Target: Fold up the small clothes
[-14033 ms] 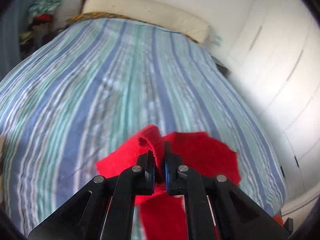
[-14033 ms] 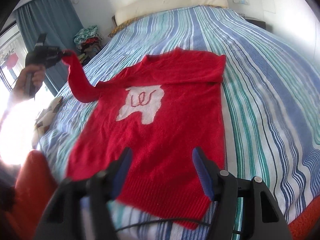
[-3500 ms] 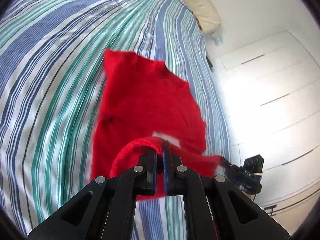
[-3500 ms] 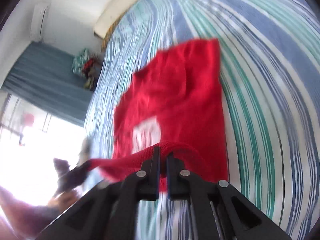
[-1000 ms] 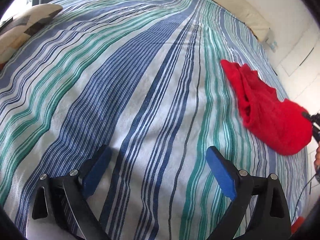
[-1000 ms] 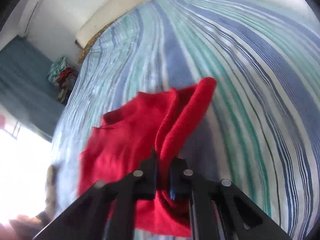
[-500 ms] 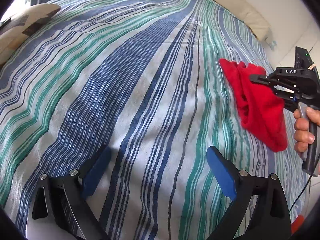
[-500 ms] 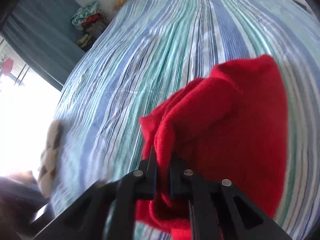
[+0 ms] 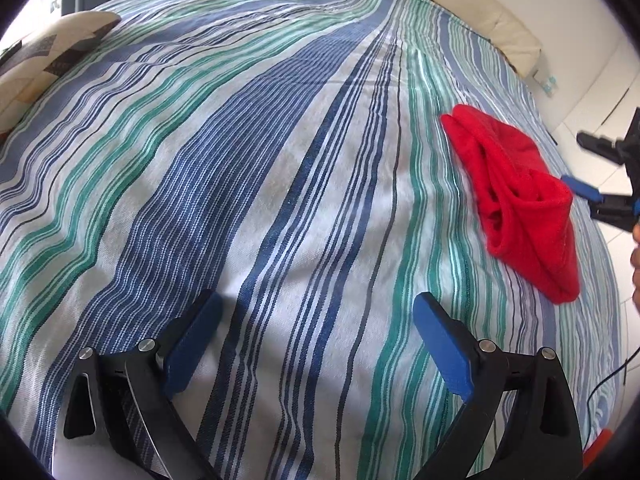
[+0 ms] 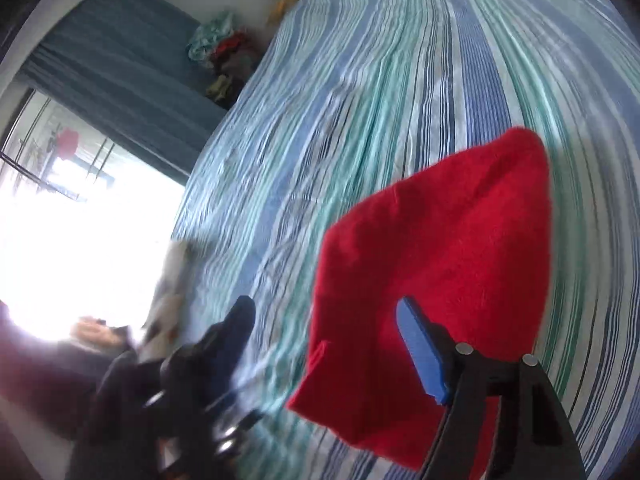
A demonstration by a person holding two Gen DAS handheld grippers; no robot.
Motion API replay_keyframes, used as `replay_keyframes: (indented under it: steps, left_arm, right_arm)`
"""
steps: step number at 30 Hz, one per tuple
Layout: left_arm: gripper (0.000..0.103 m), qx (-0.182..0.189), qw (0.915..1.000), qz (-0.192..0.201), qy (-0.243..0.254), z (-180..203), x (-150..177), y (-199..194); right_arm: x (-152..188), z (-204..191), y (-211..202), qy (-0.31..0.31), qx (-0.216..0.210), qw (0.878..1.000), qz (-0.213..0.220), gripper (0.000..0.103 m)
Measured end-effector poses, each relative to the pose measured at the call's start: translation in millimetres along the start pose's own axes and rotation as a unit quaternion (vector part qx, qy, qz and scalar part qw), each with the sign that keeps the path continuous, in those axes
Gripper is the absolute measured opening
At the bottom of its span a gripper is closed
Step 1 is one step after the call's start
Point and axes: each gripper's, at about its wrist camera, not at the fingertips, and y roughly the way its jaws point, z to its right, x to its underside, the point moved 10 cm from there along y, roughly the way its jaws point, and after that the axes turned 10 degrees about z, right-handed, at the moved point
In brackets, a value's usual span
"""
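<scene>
A red sweater (image 9: 520, 200), folded into a small bundle, lies on the striped bedspread (image 9: 260, 200) at the right. My left gripper (image 9: 316, 344) is open and empty, low over the bedspread, well left of the sweater. My right gripper (image 10: 326, 332) is open, with its jaws just in front of the near edge of the red sweater (image 10: 440, 260), holding nothing. It also shows at the right edge of the left wrist view (image 9: 600, 172), beside the bundle.
A patterned cushion (image 9: 44, 60) lies at the bed's left edge. A long pillow (image 9: 480, 12) runs along the head of the bed. A blue curtain (image 10: 120, 80), a bright window and a pile of clothes (image 10: 224, 56) stand beyond the bed. White cupboards are at the right.
My right gripper has opened and let go of the red sweater, which now rests on the bed. My left gripper has stayed open and still.
</scene>
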Motion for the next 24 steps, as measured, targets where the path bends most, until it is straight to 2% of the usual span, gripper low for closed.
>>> replay_keyframes:
  steps: [3,6,7,9,11,13,15,17,20,23,24]
  left_arm:
    - [0.097,-0.003,1.0,0.001,0.004,0,0,2]
    - [0.097,-0.001,0.9999,0.003,0.011,2,1,0]
    - [0.097,0.002,1.0,0.002,0.009,2,1,-1]
    - [0.097,0.01,0.9999,0.003,0.002,0,1,-3]
    - [0.097,0.012,0.9999,0.004,-0.006,-1,0,-3]
    - [0.097,0.008,0.9999,0.006,-0.007,-1,0,-1]
    - [0.097,0.0,1.0,0.007,0.004,1,1,0]
    - [0.097,-0.005,0.9998,0.008,0.016,3,2,0]
    - [0.097,-0.003,0.9997,0.011,0.02,3,3,-1]
    - [0.097,0.0,0.9998,0.013,0.017,2,3,-1]
    - [0.097,-0.001,0.9997,0.013,0.019,2,3,-1]
  right_arm:
    - [65,-9,21,-0.039,-0.006,0.998,-0.049,0.059]
    - [132,-25,51,-0.132,-0.004,0.986,-0.097,0.058]
    - [148,-31,55,-0.175,0.009,0.98,-0.099,0.058]
    - [163,-42,53,-0.206,0.0,0.974,-0.099,0.057]
    - [159,-53,34,-0.212,-0.01,0.975,-0.072,0.058]
    - [139,-64,11,-0.233,-0.013,0.972,-0.031,0.058]
    - [111,-67,-8,-0.238,0.001,0.971,0.018,0.058]
    - [81,-58,-12,-0.212,0.025,0.976,0.05,0.058]
    - [61,-41,15,-0.182,0.055,0.98,0.052,0.058]
    - [80,-49,57,-0.218,0.046,0.974,0.029,0.058]
    - [97,-53,76,-0.233,0.037,0.972,0.007,0.059]
